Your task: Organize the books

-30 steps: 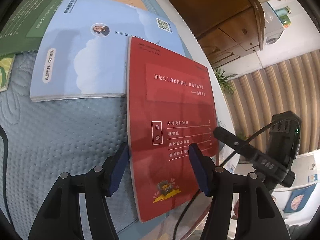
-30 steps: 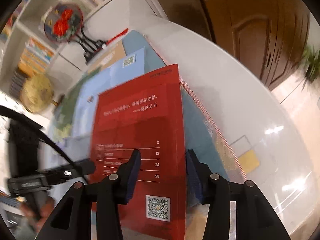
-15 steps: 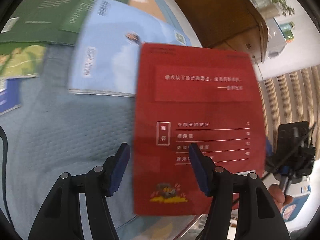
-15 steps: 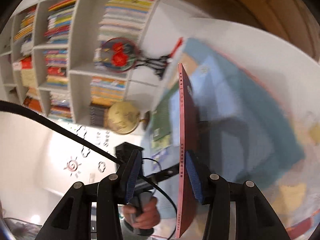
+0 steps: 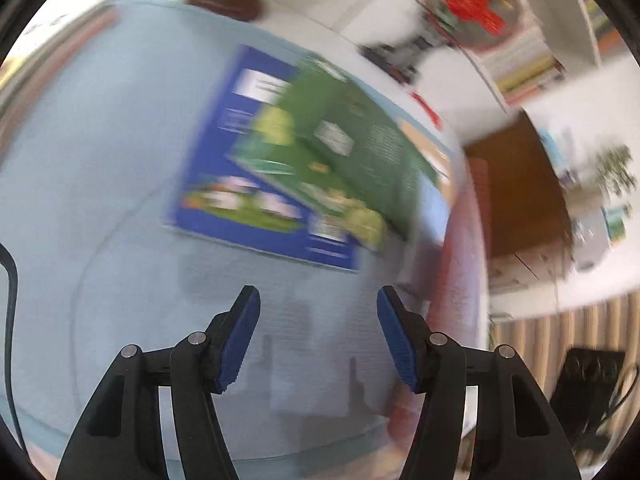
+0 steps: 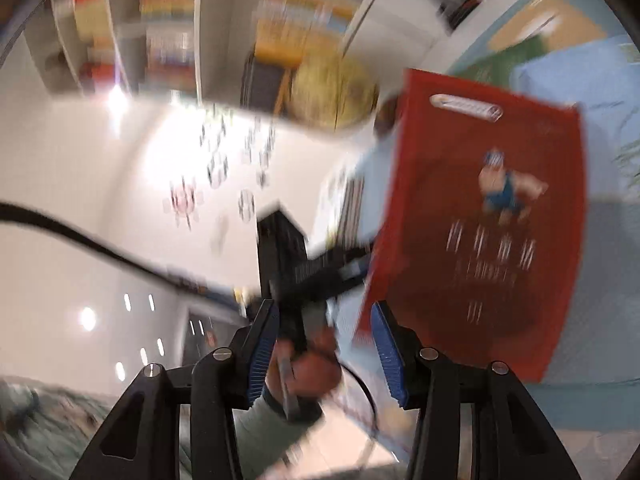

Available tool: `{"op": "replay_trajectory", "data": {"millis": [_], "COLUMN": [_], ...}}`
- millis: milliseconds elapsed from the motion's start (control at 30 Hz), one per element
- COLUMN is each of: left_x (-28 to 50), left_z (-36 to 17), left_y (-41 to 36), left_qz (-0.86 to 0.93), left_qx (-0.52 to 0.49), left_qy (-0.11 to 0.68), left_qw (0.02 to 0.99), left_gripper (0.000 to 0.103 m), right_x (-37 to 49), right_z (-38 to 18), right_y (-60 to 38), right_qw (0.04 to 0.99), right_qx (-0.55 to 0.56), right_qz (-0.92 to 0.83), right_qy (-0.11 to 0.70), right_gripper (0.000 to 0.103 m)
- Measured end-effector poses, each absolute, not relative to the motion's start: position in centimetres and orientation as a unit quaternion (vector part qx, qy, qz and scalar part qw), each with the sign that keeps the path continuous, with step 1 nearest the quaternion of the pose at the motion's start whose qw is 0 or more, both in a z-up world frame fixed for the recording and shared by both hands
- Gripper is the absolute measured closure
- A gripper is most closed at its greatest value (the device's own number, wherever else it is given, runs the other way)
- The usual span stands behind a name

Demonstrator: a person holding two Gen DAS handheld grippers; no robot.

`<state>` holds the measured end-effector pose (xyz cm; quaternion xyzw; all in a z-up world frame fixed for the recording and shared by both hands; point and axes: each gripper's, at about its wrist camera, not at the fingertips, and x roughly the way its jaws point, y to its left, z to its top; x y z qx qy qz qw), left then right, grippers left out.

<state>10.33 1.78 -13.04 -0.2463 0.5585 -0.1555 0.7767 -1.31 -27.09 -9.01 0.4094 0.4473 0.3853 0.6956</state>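
Note:
Both views are motion-blurred. My left gripper (image 5: 318, 336) is open and empty above the light blue quilted mat (image 5: 88, 184). A dark blue book (image 5: 248, 216) lies ahead of it on the mat, with a green book (image 5: 352, 152) overlapping it. A thin reddish strip at the right of that view is the red book (image 5: 460, 248), seen edge-on. In the right wrist view the red book (image 6: 488, 224) shows its front cover, tilted, right of my open right gripper (image 6: 324, 344). It seems loose, not between the pads.
A globe stand (image 5: 226, 0) and a red ornament (image 5: 472, 4) stand at the mat's far edge. Bookshelves (image 6: 168, 20) and a yellow globe (image 6: 332, 92) show beyond. A brown cabinet (image 5: 520, 192) stands right. The left gripper's handle and hand (image 6: 296, 320) sit between my right fingers.
The red book has been flipped from its back cover through upright to its front cover. My right gripper opened off it. My left gripper swung left toward the blue and green books.

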Motion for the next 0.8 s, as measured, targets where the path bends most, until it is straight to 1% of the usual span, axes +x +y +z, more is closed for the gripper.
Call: {"op": "replay_trajectory", "data": {"millis": [33, 67, 167, 233, 333, 433, 500, 533, 600, 633, 700, 733, 800], "left_x": [10.3, 10.2, 10.0, 10.2, 10.5, 10.9, 10.9, 10.9, 10.9, 11.0, 11.0, 11.0, 10.9], "left_z": [-13.2, -13.5, -14.4, -14.8, -15.4, -16.2, -16.4, -16.4, -16.4, -16.4, -16.5, -16.6, -16.6], "left_y": [2.1, 2.5, 2.1, 0.3, -0.7, -2.1, -2.4, -2.6, -2.7, -2.5, -2.2, -2.1, -2.2], "left_qz": [-0.146, -0.143, -0.151, -0.158, -0.163, -0.169, -0.17, -0.17, -0.171, -0.173, -0.177, -0.179, -0.178], "left_qx": [-0.243, -0.241, -0.229, -0.209, -0.165, -0.139, -0.126, -0.12, -0.119, -0.122, -0.13, -0.131, -0.13], "left_qy": [0.562, 0.566, 0.577, 0.582, 0.59, 0.599, 0.598, 0.596, 0.596, 0.596, 0.595, 0.595, 0.594], "left_qw": [0.777, 0.776, 0.769, 0.77, 0.774, 0.77, 0.773, 0.775, 0.776, 0.775, 0.774, 0.773, 0.773], "left_gripper": [0.045, 0.045, 0.045, 0.045, 0.045, 0.045, 0.045, 0.045, 0.045, 0.043, 0.043, 0.043, 0.043], "right_x": [-1.5, -1.6, -1.4, -0.6, 0.9, 2.1, 2.8, 3.2, 3.2, 3.1, 2.8, 2.7, 2.5], "right_z": [-9.3, -9.6, -11.2, -12.9, -14.5, -15.3, -15.7, -15.8, -15.7, -15.4, -15.1, -15.2, -15.3], "right_y": [-25.9, -25.2, -23.6, -23.0, -22.6, -22.9, -22.7, -22.5, -22.3, -22.4, -22.6, -22.9, -23.1], "right_qw": [0.695, 0.699, 0.731, 0.756, 0.778, 0.793, 0.8, 0.803, 0.806, 0.803, 0.787, 0.779, 0.775], "right_qx": [0.384, 0.365, 0.277, 0.21, 0.142, 0.136, 0.139, 0.131, 0.12, 0.132, 0.157, 0.161, 0.148], "right_qz": [0.388, 0.382, 0.317, 0.24, 0.168, 0.138, 0.127, 0.12, 0.126, 0.149, 0.184, 0.191, 0.209], "right_qy": [0.468, 0.482, 0.536, 0.571, 0.588, 0.578, 0.57, 0.569, 0.565, 0.562, 0.568, 0.575, 0.577], "right_gripper": [0.05, 0.048, 0.048, 0.048, 0.048, 0.048, 0.052, 0.053, 0.053, 0.052, 0.037, 0.023, 0.022]}}
